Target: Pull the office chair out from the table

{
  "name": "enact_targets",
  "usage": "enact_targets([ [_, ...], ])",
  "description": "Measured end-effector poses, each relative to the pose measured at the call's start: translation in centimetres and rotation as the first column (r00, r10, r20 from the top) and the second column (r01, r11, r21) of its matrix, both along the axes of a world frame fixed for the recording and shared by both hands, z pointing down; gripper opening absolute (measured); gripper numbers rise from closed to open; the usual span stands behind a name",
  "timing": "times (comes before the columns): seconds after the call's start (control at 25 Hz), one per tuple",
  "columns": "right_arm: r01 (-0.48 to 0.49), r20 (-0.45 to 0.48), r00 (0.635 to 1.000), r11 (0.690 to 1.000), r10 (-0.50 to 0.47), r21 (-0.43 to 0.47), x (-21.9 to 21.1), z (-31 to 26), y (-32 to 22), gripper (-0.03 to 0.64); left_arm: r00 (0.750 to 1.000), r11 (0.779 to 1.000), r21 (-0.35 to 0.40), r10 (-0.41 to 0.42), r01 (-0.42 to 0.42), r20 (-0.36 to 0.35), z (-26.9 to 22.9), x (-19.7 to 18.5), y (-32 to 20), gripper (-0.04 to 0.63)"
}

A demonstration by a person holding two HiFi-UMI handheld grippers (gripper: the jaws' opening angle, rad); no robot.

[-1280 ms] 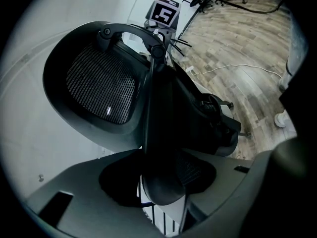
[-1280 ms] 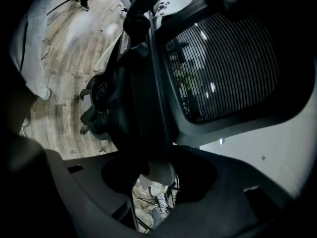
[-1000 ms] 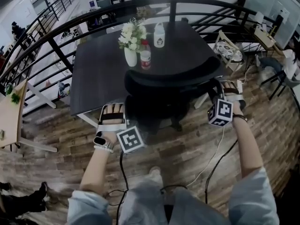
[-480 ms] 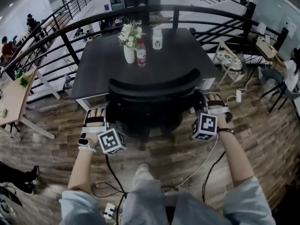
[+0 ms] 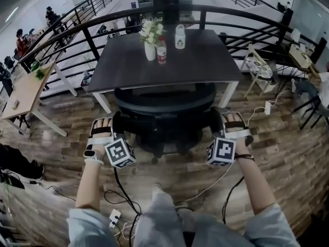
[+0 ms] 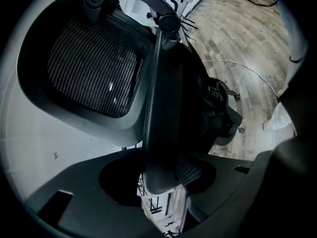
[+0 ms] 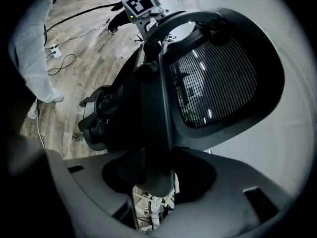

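At the left, the left gripper [image 5: 117, 123] was clamped on the left edge of the office chair [image 5: 164, 101], whose dark frame bar ran down between its jaws in the left gripper view. The chair stood on the wooden floor [image 5: 288, 153] with its back toward the person. It was close to the near edge of the black table [image 5: 195, 60], between the two front legs, and a vase of flowers [image 5: 150, 44] and a bottle [image 5: 162, 50] stood on the far side of the tabletop. At the right, the right gripper [image 5: 216, 122] gripped the chair's right edge the same way.

Black chair [image 5: 164, 99] (mesh back), dark table [image 5: 198, 60], brown plank floor [image 5: 293, 153].
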State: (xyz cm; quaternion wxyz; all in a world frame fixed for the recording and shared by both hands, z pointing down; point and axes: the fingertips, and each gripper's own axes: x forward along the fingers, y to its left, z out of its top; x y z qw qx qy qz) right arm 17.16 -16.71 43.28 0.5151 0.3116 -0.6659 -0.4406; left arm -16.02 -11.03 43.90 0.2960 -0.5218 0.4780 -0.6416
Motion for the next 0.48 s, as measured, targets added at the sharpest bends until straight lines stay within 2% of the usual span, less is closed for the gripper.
enact_targets([
  [0.2, 0.029, 0.009, 1.0, 1.0, -0.029, 0.011, 0.9, 0.2, 4.3, 0.183, 1.0, 1.0, 0.003, -0.02, 0.021, -0.019, 0.2, 1.0, 4.4, 0.204],
  [0.4, 0.051, 0.007, 0.999, 0.998, -0.051, 0.028, 1.7, -0.2, 7.8, 0.183, 0.999, 0.999, 0.037, -0.01, 0.012, -0.049, 0.3, 2.3, 8.3, 0.204],
  [0.48, 0.055, 0.014, 0.998, 0.998, -0.055, 0.023, 2.1, 0.0, 9.2, 0.183, 0.999, 0.998, 0.055, -0.007, 0.01, -0.039, 0.3, 2.7, 9.7, 0.206],
])
